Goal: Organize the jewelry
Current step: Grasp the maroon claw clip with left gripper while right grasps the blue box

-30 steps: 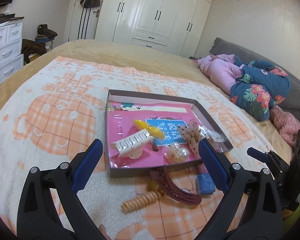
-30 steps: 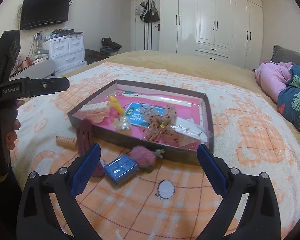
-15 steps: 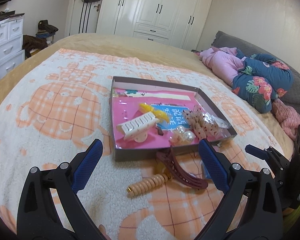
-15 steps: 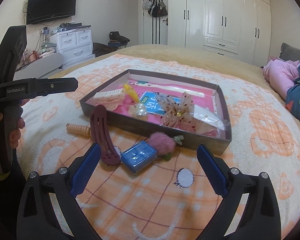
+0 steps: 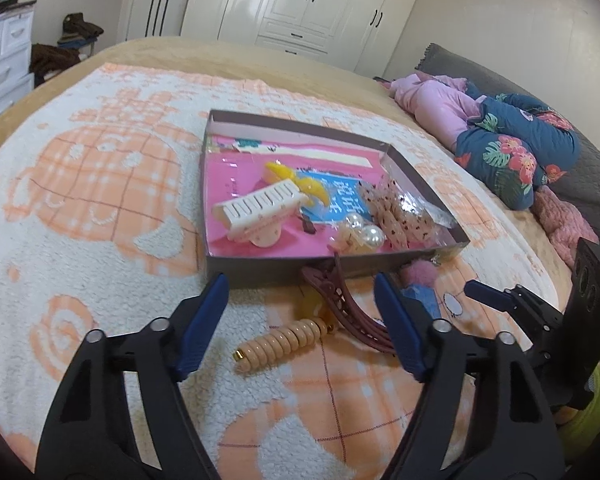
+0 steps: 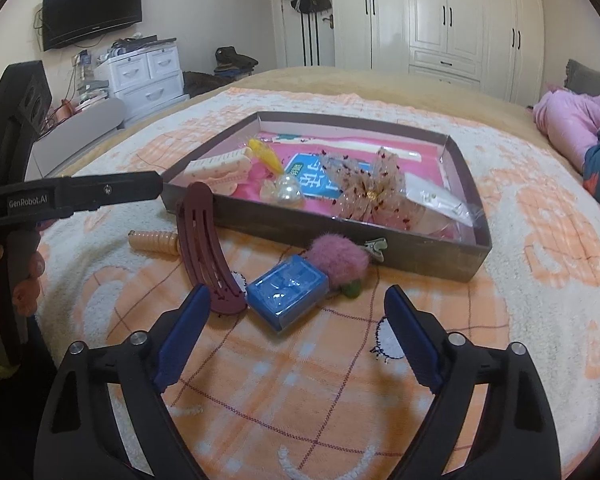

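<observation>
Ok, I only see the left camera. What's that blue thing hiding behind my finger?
Observer: A small blue box, lying on the blanket just outside the tray.
Operator: Is it touching the fluffy pink thing?
Observer: Yes, the pompom clip rests against the box's far corner.
Operator: Is my other gripper holding anything?
Observer: No, the right gripper is open and empty, with the box lying right in front of it.
</observation>
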The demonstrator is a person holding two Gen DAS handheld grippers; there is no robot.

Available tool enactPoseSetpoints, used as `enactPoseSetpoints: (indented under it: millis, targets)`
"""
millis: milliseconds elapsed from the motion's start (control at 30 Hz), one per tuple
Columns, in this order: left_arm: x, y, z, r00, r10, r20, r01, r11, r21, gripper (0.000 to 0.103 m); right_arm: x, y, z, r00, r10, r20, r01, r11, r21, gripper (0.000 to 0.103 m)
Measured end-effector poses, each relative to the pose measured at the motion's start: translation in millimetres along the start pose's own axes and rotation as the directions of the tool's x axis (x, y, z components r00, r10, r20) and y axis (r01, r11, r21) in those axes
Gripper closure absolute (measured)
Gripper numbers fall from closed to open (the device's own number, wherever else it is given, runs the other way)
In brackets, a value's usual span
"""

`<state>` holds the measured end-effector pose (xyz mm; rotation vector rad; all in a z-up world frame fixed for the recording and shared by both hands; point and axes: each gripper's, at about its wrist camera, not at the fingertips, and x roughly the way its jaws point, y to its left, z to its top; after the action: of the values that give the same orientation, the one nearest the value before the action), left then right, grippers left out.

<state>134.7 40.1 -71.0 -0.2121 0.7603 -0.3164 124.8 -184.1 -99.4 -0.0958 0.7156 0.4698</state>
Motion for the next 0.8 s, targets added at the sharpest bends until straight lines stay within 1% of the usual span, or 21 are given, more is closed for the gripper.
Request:
enactPoseSetpoints:
  millis: [33,100,167,467,633,767,800]
  targets:
    - [1.3,0.2,-0.4,1.0,-0.005,-0.004,0.005,1.0,-0.002,0.041,1.7,0.3,-0.1,1.0,0.002,-0.004,-0.002,1.0,0.003,0.02]
    - [4.2,0.2,-0.9,1.0,-0.014,-0.013,0.014,1.0,-0.004,0.048,4.1,0.6,0.2,1.0,0.008,-0.008,-0.008,1.0,0.008,0.021]
    - [7.7,0.8,-1.5,0.999,-0.024,-0.024,0.024,1.0,-0.007,0.05,8.0,0.1,0.9,1.0,0.014,-0.016,-0.013,1.0,0.022,0.022]
    - [23.7,2.0,-1.7,0.995,-0.081,-0.066,0.078,0.996,-0.044,0.052,26.3,0.0,0.8,0.998,0.039,-0.052,-0.035,0.997,0.071,0.028]
    - [33.8,3.0,-1.9,0.991,-0.104,-0.089,0.098,0.993,-0.066,0.056,32.2,-2.5,-0.9,0.997,0.049,-0.064,-0.042,0.994,0.103,0.03]
    - [42.2,1.2,-0.9,0.987,-0.121,-0.105,0.113,0.991,-0.073,0.066,32.7,-5.1,-0.9,0.997,0.052,-0.062,-0.045,0.992,0.118,0.034]
    - [43.6,-0.2,-1.0,0.987,-0.122,-0.108,0.115,0.991,-0.069,0.07,32.4,-5.7,-1.2,0.997,0.052,-0.06,-0.045,0.992,0.119,0.037]
